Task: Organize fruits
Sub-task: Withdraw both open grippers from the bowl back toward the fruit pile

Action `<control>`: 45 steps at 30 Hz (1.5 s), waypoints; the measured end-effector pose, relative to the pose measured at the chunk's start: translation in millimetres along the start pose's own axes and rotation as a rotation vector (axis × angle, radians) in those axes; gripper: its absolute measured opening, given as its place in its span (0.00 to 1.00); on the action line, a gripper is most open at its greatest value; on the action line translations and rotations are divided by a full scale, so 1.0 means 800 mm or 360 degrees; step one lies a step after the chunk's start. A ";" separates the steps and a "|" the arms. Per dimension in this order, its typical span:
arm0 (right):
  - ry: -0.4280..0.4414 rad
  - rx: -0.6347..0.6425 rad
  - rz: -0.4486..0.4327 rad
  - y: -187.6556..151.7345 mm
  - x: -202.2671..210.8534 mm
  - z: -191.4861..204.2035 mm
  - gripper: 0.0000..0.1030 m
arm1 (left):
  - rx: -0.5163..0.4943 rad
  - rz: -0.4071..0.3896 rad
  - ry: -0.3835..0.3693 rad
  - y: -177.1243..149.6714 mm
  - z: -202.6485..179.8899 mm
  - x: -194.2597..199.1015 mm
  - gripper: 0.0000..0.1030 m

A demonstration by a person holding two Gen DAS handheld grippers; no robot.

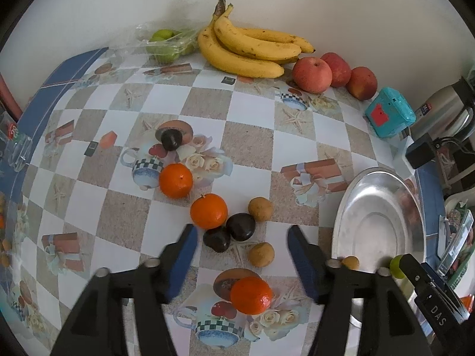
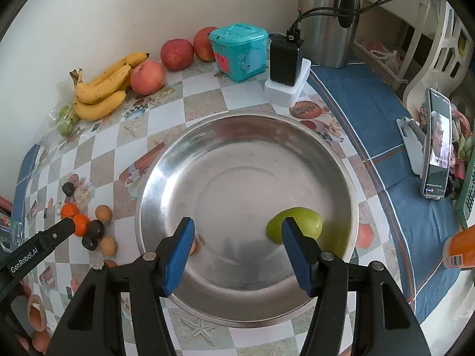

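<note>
My left gripper point(image 1: 242, 233) stands open above a cluster of small fruit on the checkered tablecloth. Two dark plums point(image 1: 241, 226) and a brown fruit point(image 1: 261, 254) lie between its blue fingers, untouched by the pads. Three oranges point(image 1: 208, 211) lie around them. Bananas point(image 1: 249, 50), three apples point(image 1: 311, 75) and bagged green fruits point(image 1: 166, 44) sit along the wall. My right gripper point(image 2: 237, 228) is open over the steel bowl point(image 2: 166, 172), with nothing between its fingers. One green fruit point(image 2: 308, 221) lies in the bowl, just outside the right finger.
A teal box point(image 2: 237, 50), a black pack on a white block point(image 2: 285, 59) and a steel kettle point(image 2: 326, 17) stand behind the bowl. A phone on a stand point(image 2: 439, 148) is at the right. A glass point(image 1: 17, 151) sits at the table's left edge.
</note>
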State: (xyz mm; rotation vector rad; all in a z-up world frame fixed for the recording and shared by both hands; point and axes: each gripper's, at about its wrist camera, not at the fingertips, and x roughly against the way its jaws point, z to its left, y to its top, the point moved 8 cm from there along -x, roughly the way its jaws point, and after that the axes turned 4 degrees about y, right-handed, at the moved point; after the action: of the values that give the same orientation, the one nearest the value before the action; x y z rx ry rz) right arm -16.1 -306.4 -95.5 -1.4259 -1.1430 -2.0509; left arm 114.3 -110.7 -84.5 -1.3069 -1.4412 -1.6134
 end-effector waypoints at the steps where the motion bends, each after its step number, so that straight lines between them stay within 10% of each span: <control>1: -0.0006 0.0001 0.0010 -0.001 -0.002 0.000 0.62 | 0.0001 0.0003 0.0007 0.000 0.001 -0.001 0.68; 10: -0.0059 0.0018 0.0012 -0.006 -0.012 -0.003 0.92 | 0.0031 0.0049 0.0107 -0.005 0.018 -0.018 1.00; 45: 0.0254 0.0251 -0.0093 -0.047 -0.010 0.103 0.92 | 0.0042 -0.0084 0.0241 -0.047 0.096 0.009 1.00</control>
State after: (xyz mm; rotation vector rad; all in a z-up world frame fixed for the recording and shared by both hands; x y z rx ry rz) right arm 8.9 -219.7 -105.3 -1.1458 -1.2608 -2.0224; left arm 98.8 -27.6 -97.6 -1.1154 -1.4102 -1.6830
